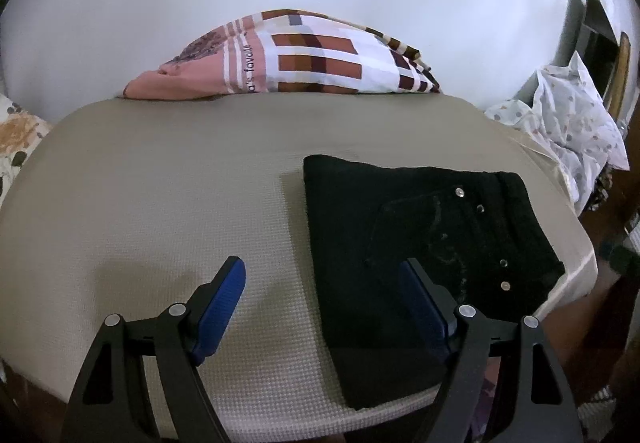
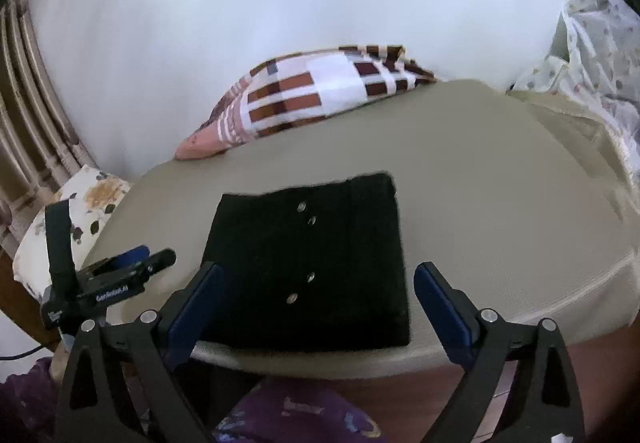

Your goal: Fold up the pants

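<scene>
Black pants (image 1: 420, 243) lie folded into a flat rectangle with silver rivets on the beige mattress (image 1: 180, 183), near its front edge. In the left wrist view they sit right of centre, and my left gripper (image 1: 324, 271) hovers open above their left edge, nothing between its blue pads (image 1: 224, 307). From the right wrist, the pants (image 2: 312, 263) fill the middle, and my right gripper (image 2: 318, 275) hangs open above their near edge, apart from the cloth. The left gripper (image 2: 132, 263) shows at the left over the mattress edge.
A checked pink, white and brown pillow (image 1: 288, 59) lies at the far side against a white wall. A floral pillow (image 2: 80, 211) sits at the left, a spotted white sheet (image 1: 572, 123) at the right. Purple patterned cloth (image 2: 304, 415) lies below the mattress (image 2: 500, 203) front.
</scene>
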